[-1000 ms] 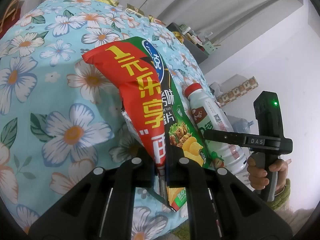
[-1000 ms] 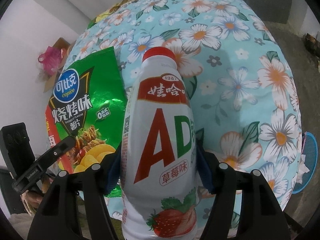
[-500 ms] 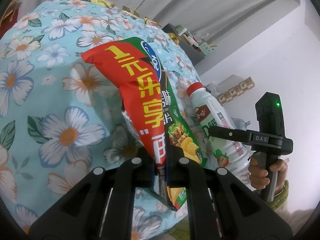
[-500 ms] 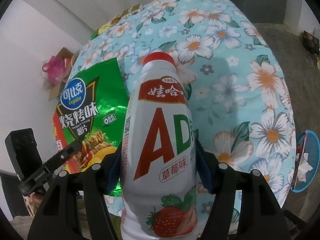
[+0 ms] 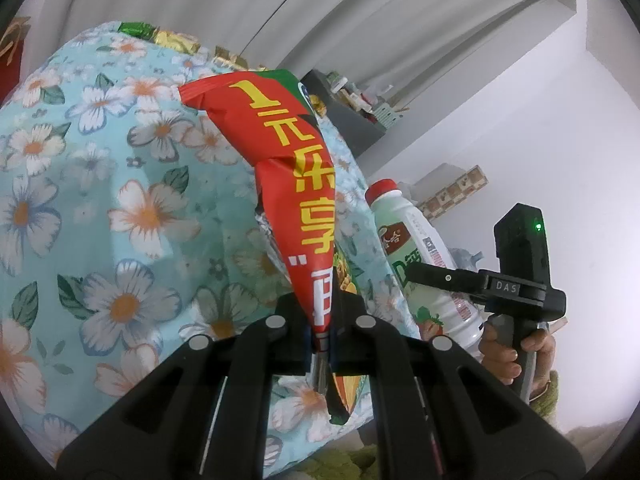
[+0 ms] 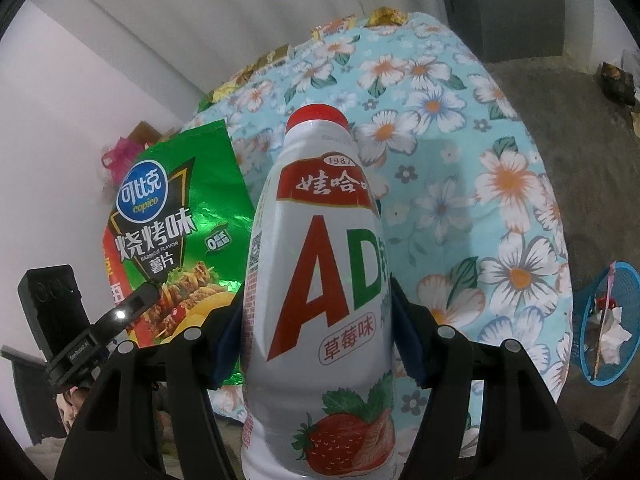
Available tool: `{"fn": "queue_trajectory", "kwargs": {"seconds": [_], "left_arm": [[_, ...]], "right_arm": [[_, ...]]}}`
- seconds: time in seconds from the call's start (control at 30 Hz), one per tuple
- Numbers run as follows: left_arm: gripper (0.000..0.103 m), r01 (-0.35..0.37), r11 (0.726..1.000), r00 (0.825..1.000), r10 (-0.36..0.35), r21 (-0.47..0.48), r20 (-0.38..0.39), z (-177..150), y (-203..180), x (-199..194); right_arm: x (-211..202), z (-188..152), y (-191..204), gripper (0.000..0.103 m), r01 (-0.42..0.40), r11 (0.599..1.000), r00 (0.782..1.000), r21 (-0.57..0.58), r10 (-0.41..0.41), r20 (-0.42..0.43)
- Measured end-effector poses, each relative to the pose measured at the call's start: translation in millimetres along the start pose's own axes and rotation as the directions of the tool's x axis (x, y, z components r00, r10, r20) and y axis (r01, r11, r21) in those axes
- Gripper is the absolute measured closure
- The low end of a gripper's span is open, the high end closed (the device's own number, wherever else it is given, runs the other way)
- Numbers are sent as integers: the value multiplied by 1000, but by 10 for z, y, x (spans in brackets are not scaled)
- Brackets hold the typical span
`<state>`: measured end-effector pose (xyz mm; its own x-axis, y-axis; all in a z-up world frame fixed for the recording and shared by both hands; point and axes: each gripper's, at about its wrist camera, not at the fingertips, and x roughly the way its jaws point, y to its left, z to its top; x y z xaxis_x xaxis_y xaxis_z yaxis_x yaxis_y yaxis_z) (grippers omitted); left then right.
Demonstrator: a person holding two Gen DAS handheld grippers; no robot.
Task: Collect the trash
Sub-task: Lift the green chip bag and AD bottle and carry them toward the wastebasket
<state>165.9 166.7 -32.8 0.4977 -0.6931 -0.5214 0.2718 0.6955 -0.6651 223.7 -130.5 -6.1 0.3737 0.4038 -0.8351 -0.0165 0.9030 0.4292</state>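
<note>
My left gripper [image 5: 320, 332] is shut on the lower edge of a red and green chip bag [image 5: 296, 184], which stands up from the fingers above the flowered cloth [image 5: 100, 200]. The bag's green face shows in the right wrist view [image 6: 172, 232]. My right gripper [image 6: 316, 344] is shut on a white strawberry milk bottle with a red cap [image 6: 320, 280], held upright. The bottle [image 5: 416, 248] and the right gripper's body show at the right of the left wrist view.
Several foil wrappers [image 6: 332, 28] lie along the far edge of the flowered cloth. A blue basket with paper trash [image 6: 608, 320] stands on the floor at the right. A grey cabinet [image 6: 500, 8] stands behind.
Both grippers have drawn back from the flowered cloth and risen, each keeping its hold. The chip bag has turned more edge-on to the left camera.
</note>
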Motion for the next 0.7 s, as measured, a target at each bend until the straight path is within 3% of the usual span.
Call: {"fn": "queue_trajectory", "kwargs": {"seconds": [0.37, 0.53, 0.7], "left_arm": [[99, 32, 998, 999, -33, 47, 36, 168, -252, -86], [99, 53, 993, 998, -56, 106, 23, 237, -511, -53], [99, 140, 972, 990, -135, 189, -41, 288, -937, 176]], "right_arm": [[-362, -18, -3, 40, -53, 999, 994, 11, 51, 95], [-773, -114, -153, 40, -71, 997, 978, 34, 63, 199], [-1356, -371, -503, 40, -34, 993, 947, 110, -3, 321]]}}
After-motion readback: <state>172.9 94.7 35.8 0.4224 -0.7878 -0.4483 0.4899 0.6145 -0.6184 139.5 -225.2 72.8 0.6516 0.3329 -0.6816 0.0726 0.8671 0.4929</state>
